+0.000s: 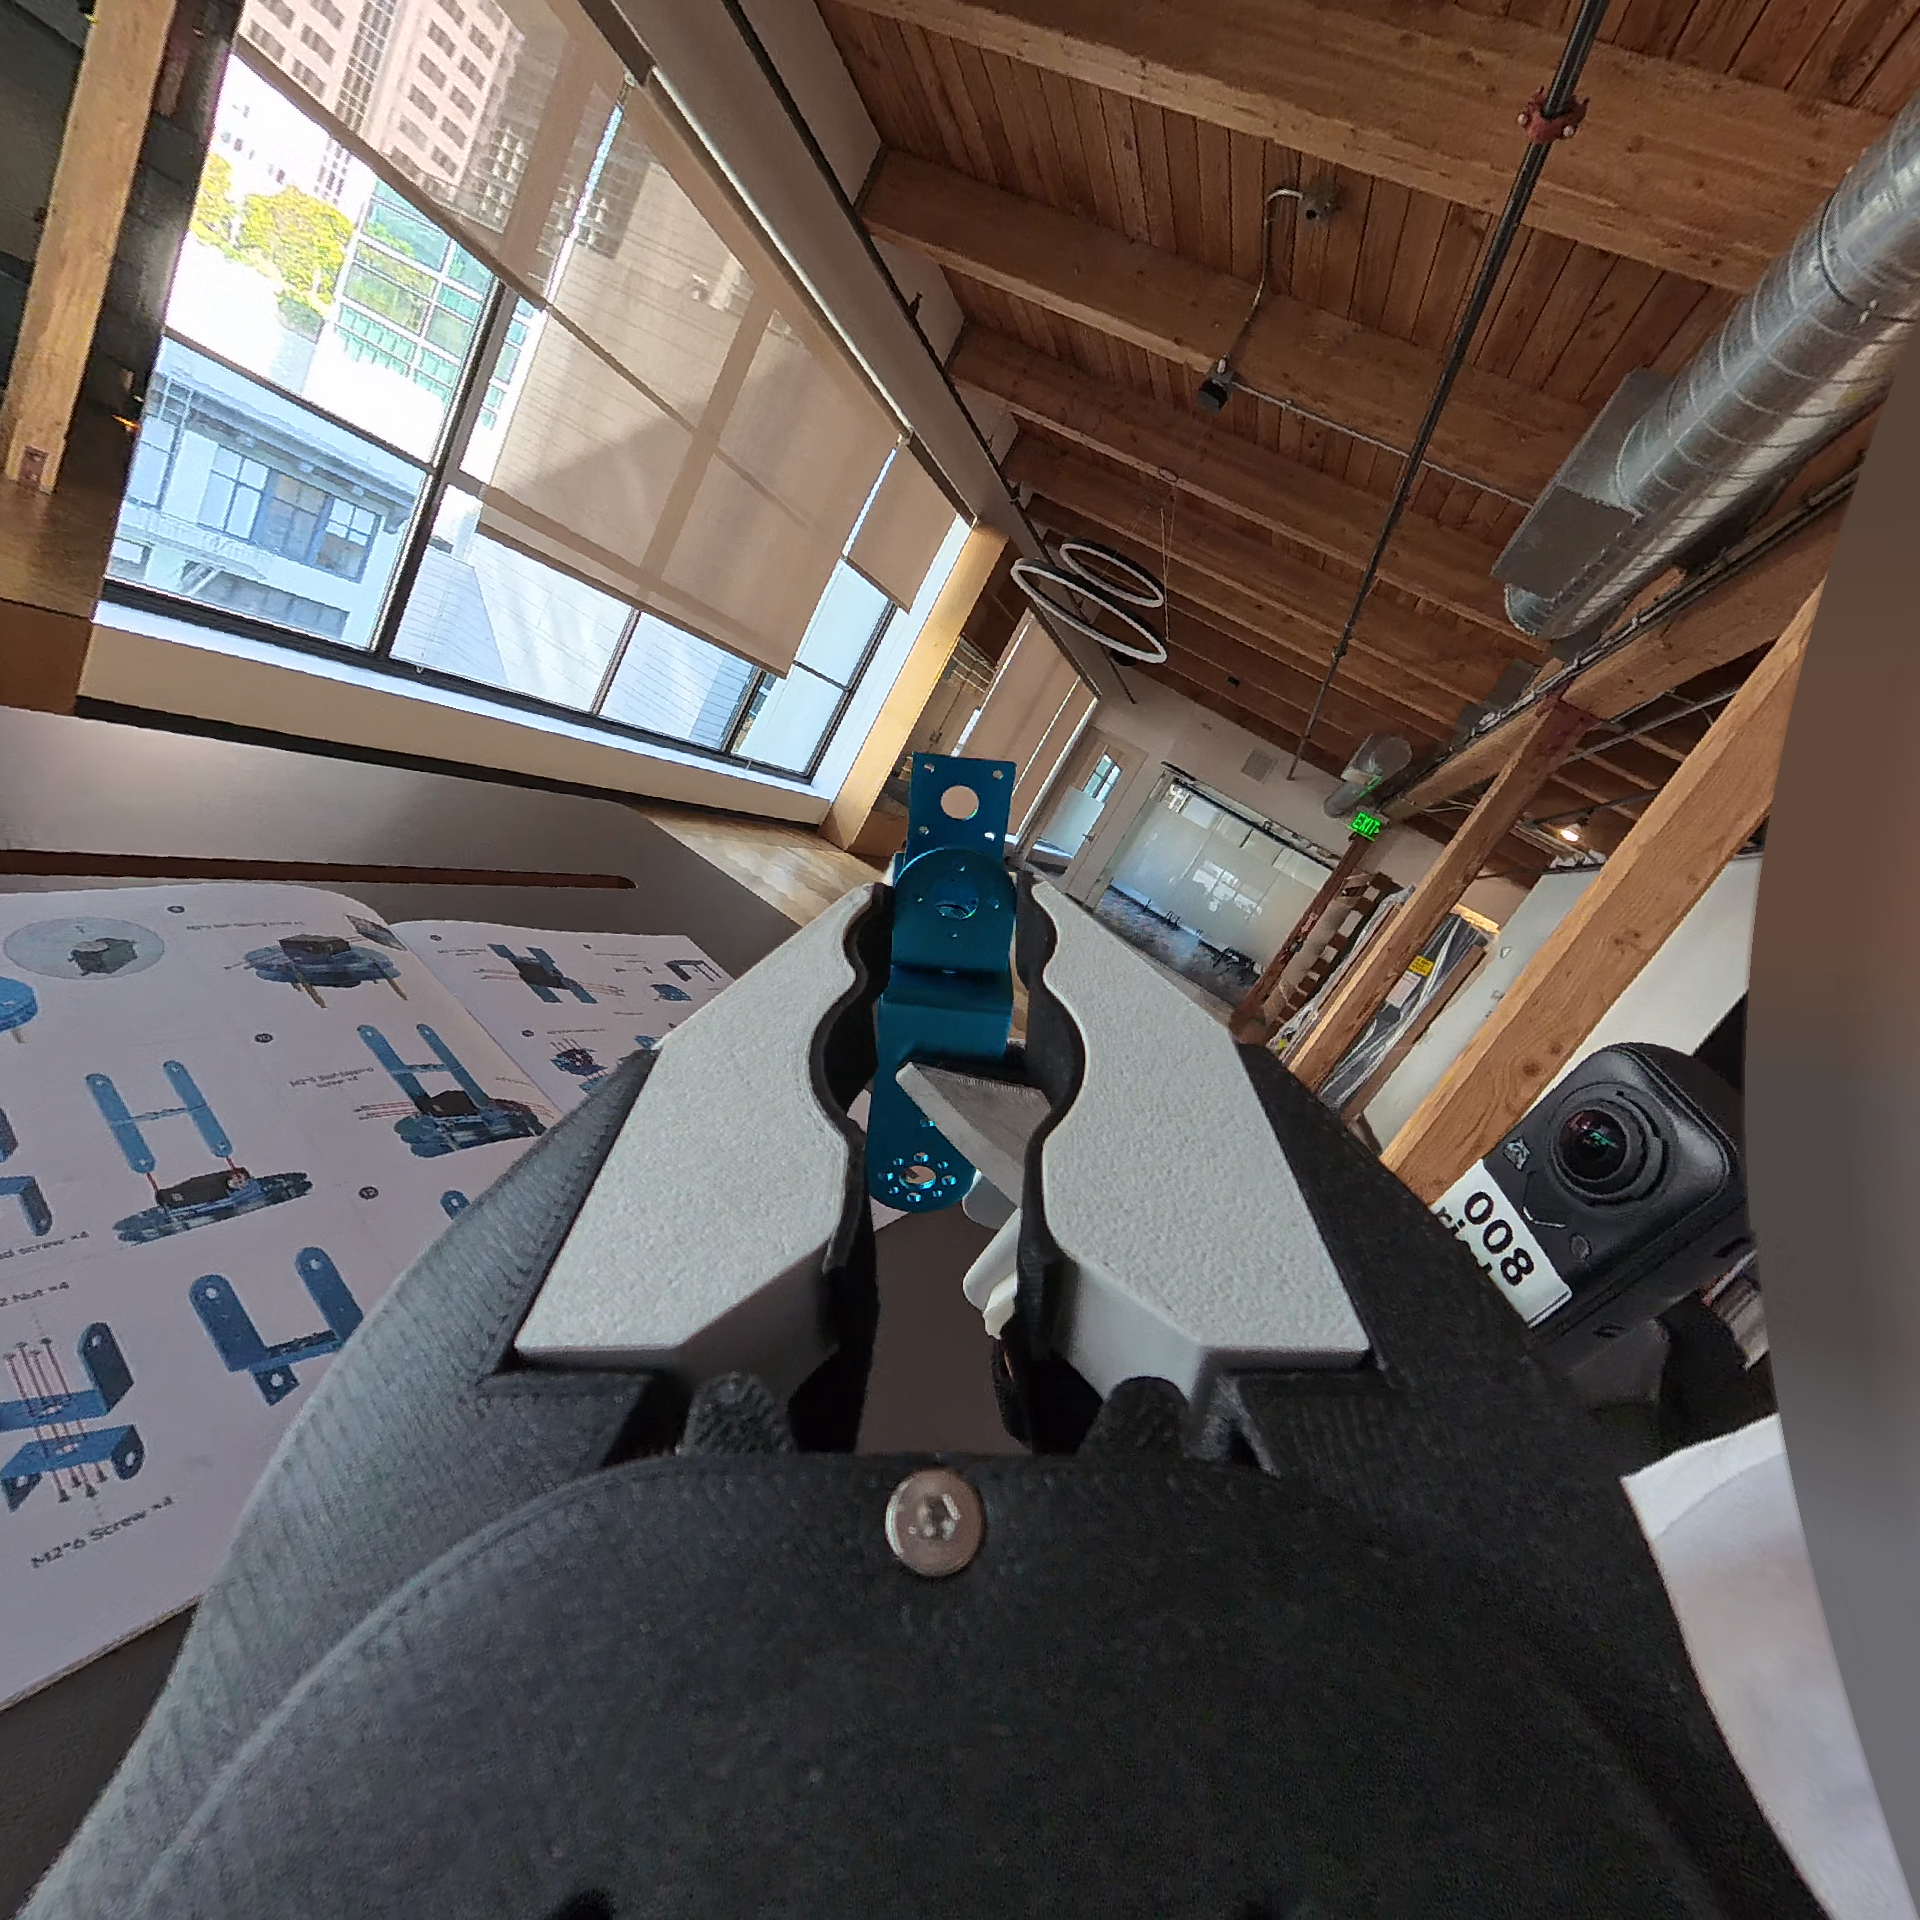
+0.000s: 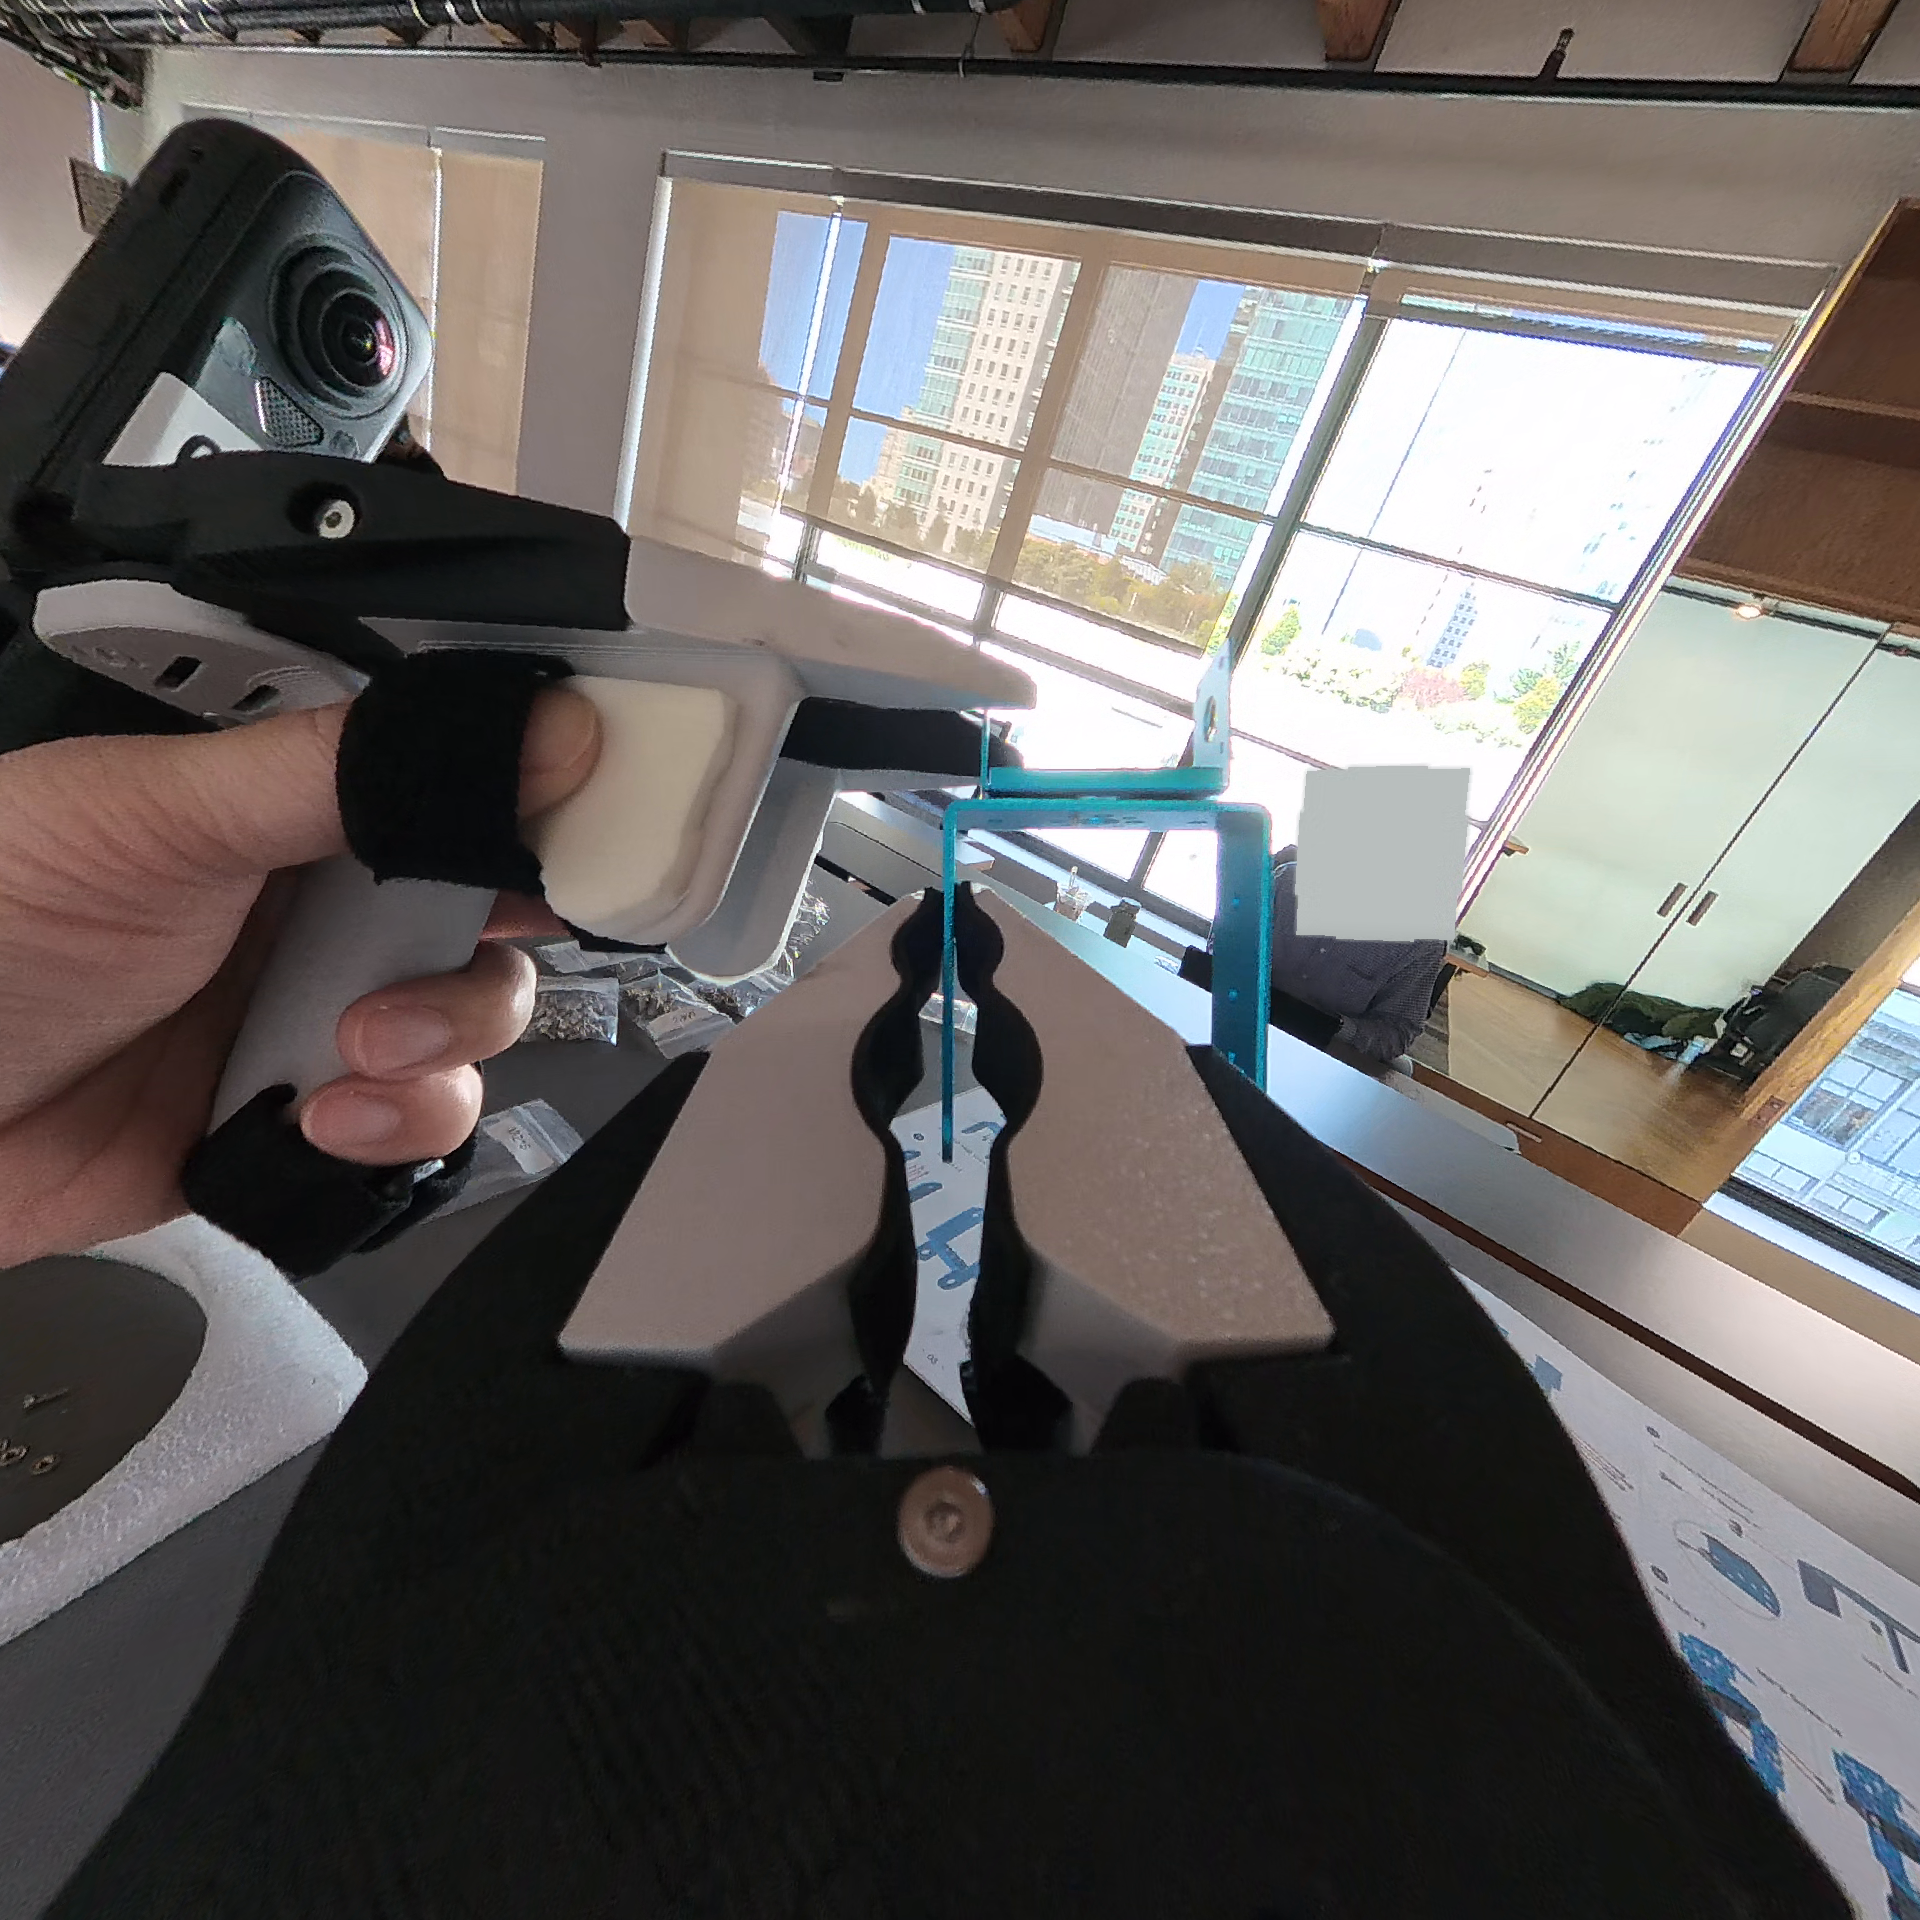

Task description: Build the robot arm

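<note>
My left gripper (image 1: 951, 904) is shut on a small blue metal bracket (image 1: 948, 935), held up in the air. In the right wrist view this bracket (image 2: 1101, 777) lies flat against the top of a larger blue U-shaped bracket (image 2: 1245, 935). My right gripper (image 2: 945, 909) is shut on the left leg of the U-shaped bracket. The left gripper (image 2: 992, 732) comes in from the left there, held by a hand (image 2: 156, 894). In the left wrist view a grey fingertip (image 1: 971, 1107) of the right gripper shows behind the U bracket's round-ended leg (image 1: 914, 1169), and the right gripper's camera (image 1: 1621, 1153) sits at the right.
An open instruction booklet (image 1: 208, 1143) lies on the dark table (image 1: 675, 873) below; it also shows in the right wrist view (image 2: 1766, 1662). Small bags of hardware (image 2: 582, 1008) and a white foam tray (image 2: 239, 1403) with loose screws lie at the left. A person (image 2: 1361, 987) sits beyond the table. Left and right tips are no more than a few centimetres apart.
</note>
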`<state>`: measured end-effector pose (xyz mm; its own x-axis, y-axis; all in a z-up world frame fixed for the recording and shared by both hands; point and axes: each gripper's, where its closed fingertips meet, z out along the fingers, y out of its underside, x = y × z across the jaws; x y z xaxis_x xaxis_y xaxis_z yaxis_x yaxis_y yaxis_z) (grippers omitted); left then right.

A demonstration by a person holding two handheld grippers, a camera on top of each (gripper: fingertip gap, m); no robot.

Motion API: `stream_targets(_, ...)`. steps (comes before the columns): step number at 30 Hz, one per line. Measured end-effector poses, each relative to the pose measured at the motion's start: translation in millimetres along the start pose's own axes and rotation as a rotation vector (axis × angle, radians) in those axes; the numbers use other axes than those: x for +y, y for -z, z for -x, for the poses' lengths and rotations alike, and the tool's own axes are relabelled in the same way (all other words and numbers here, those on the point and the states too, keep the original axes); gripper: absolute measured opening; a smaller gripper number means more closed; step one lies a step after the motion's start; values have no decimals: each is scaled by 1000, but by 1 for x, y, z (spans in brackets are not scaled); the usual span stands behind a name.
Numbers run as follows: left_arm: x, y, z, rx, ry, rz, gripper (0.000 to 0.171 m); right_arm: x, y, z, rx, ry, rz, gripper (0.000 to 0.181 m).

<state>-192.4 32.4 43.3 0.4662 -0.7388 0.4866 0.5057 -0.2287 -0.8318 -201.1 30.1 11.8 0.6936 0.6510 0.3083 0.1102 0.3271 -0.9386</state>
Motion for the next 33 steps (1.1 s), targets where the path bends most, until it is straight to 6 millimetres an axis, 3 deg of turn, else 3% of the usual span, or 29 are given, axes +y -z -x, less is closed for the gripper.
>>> stream_targets(33, -1, -11, -36, 84, -93, 35, 27, -18, 18, -11, 54, 10, -135, 0)
